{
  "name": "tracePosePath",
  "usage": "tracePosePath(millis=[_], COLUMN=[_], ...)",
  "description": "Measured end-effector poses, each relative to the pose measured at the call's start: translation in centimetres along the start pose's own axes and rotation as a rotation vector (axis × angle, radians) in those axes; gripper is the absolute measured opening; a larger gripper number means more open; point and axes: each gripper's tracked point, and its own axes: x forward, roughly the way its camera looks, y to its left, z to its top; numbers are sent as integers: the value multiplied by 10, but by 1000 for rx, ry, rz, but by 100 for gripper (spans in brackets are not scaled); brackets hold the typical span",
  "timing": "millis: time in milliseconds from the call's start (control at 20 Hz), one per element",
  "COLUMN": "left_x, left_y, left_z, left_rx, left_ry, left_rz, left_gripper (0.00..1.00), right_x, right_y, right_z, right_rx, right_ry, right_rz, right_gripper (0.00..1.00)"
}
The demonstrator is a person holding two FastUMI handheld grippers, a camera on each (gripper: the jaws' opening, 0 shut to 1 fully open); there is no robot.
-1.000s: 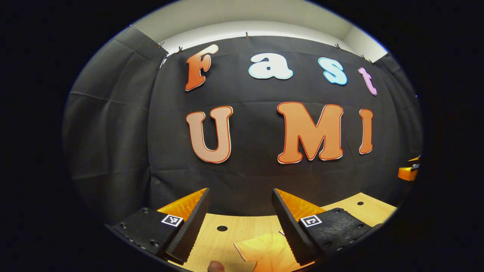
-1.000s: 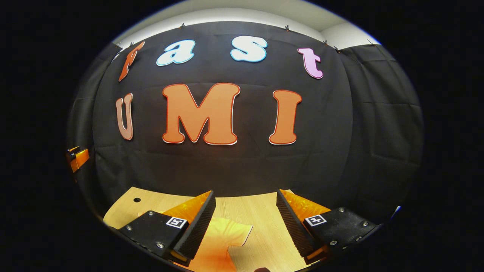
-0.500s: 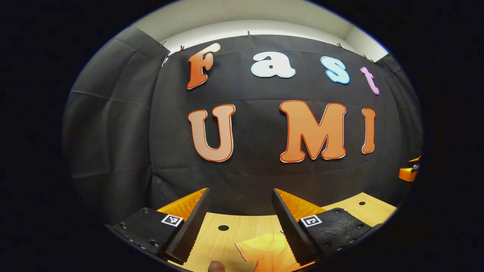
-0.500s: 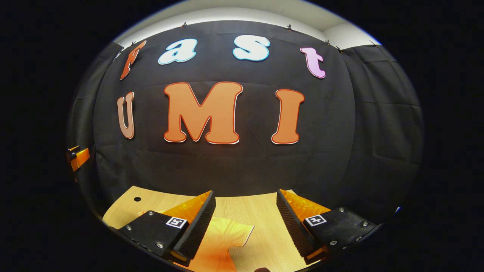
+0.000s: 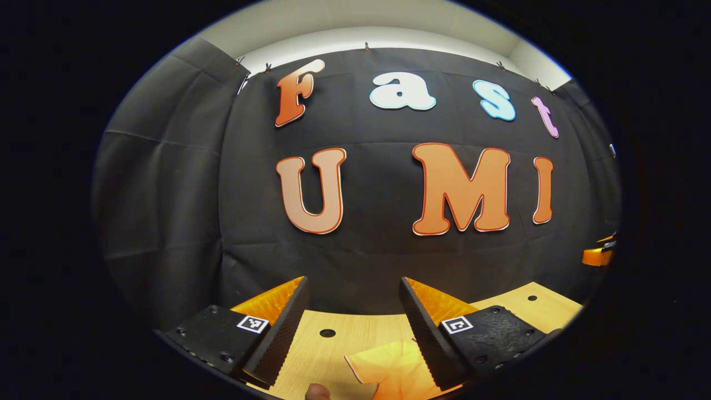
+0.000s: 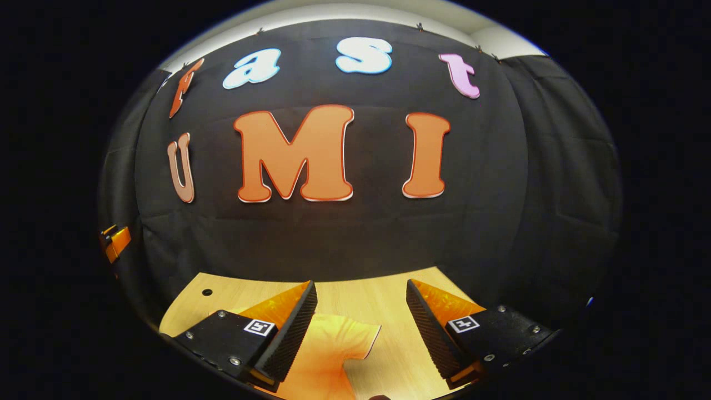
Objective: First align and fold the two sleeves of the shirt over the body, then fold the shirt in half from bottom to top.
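Okay, left tool [image 5: 353, 311] released, fingers spread wide, nothing between them, hovering above the wooden worktop [image 5: 333, 350]. Orange shirt [image 5: 389, 366] lies flat on the worktop at 5 o'clock, one sleeve beside the right finger. Right tool [image 6: 361, 311] also released, empty, above the worktop [image 6: 383, 300]; shirt [image 6: 328, 355] at 7 o'clock, sleeve poking out between the fingers. Other tool at 9 o'clock edge [image 6: 115, 242]
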Motion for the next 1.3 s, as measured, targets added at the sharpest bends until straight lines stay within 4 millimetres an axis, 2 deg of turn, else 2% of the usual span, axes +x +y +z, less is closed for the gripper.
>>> tracePosePath(millis=[100,300,500,700,850,1000,1150,1300], left_x=[2,9,17,26,31,37,42,46], left_y=[-1,3,2,5,2,5,7,5], left_z=[-5,-11,-20,-28,-38,-49,-61,-70], left_rx=[-1,8,1,1,-25,-12,-3,-8], left_ry=[7,19,33,43,63,87,109,139], left_rz=[-6,-9,-27,-22,-40,-33,-29,-34], left_gripper=[97,97,97,97,98,98,98,98], right_x=[19,63,101,138,157,166,178,185], right_y=[-5,-19,-26,-38,-47,-39,-35,-37], right_z=[-10,-46,-100,-169,-226,-272,-298,-313], right_rx=[55,111,177,195,129,137,140,147], right_ry=[74,259,497,711,858,980,1021,1060], right_rz=[7,-21,-23,-49,-90,-96,-112,-128], right_gripper=[97,98,98,99,99,99,99,99])
